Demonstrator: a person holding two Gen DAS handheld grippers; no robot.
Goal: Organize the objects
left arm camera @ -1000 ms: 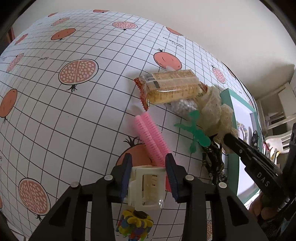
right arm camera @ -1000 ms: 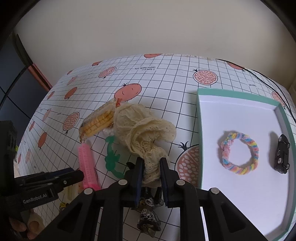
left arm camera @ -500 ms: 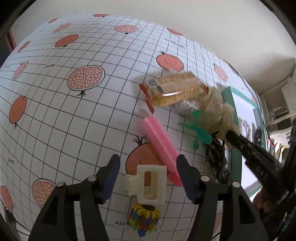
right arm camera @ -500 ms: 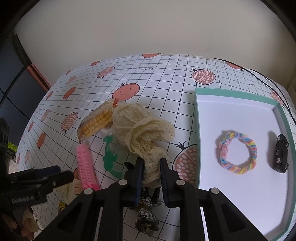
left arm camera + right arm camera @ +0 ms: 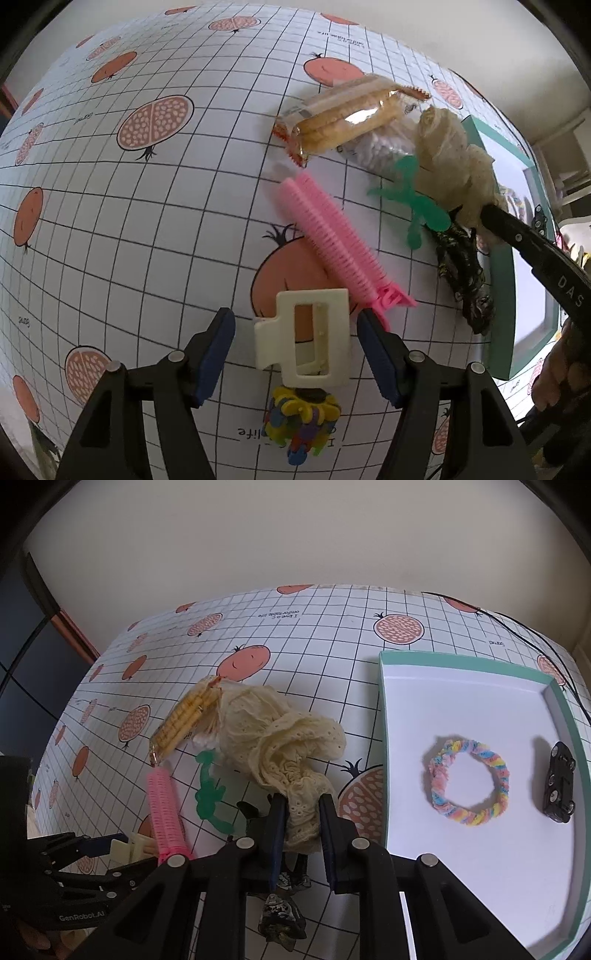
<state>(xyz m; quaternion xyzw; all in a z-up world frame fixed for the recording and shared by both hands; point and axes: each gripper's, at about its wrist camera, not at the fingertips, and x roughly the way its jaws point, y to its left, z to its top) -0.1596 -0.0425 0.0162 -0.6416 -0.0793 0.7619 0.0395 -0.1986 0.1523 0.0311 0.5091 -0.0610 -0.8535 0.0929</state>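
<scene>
Your left gripper (image 5: 295, 332) stands released, jaws wide of the cream rectangular hair claw (image 5: 306, 341) lying flat on the tablecloth (image 5: 147, 221) beside the pink roller (image 5: 332, 240). Your right gripper (image 5: 301, 825) is clenched on the cream lace scrunchie (image 5: 273, 738).

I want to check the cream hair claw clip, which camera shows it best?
The left wrist view: the cream claw clip lies whole between the open left gripper fingers. The right wrist view catches only a sliver at its lower left.
</scene>
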